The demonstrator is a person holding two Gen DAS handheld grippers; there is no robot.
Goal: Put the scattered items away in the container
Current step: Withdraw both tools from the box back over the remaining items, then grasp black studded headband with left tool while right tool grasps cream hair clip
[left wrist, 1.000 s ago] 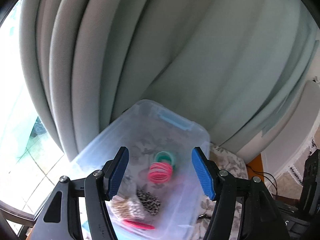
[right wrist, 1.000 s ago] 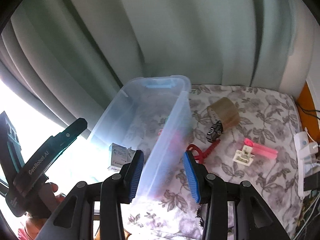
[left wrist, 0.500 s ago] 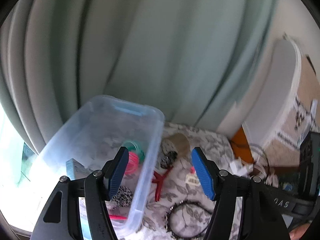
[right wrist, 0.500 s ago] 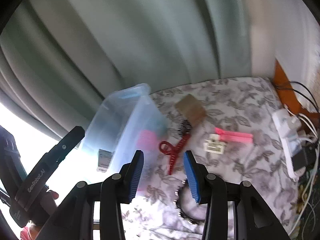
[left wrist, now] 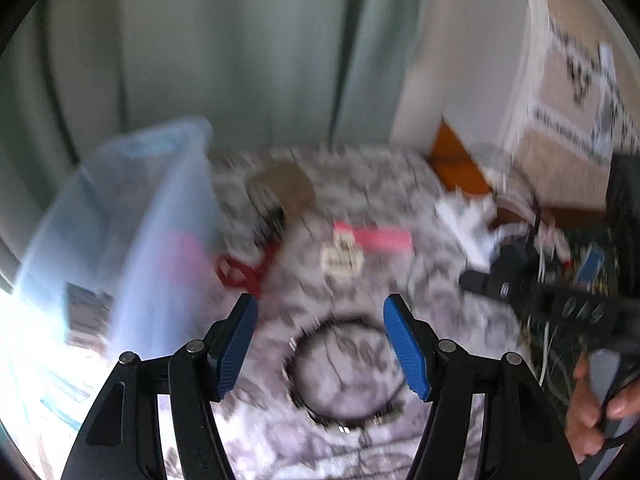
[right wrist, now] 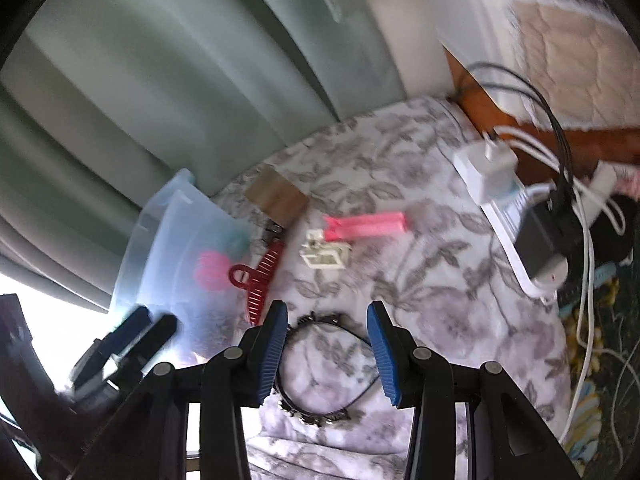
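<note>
Clear container (right wrist: 176, 248) at 9 o'clock, part filled: pink coils and what may be a teal one inside. Outstanding on floral cloth (right wrist: 440, 312): red claw clip (right wrist: 260, 280), black headband (right wrist: 320, 372), pink clip (right wrist: 368, 226), white clip (right wrist: 326, 256), brown clip (right wrist: 278, 196). Left gripper (left wrist: 318, 346) and right gripper (right wrist: 327, 354): fingers apart, empty.

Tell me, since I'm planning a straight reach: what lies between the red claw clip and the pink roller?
In the right wrist view, a small white rectangular clip lies between red claw clip and pink roller.
</note>
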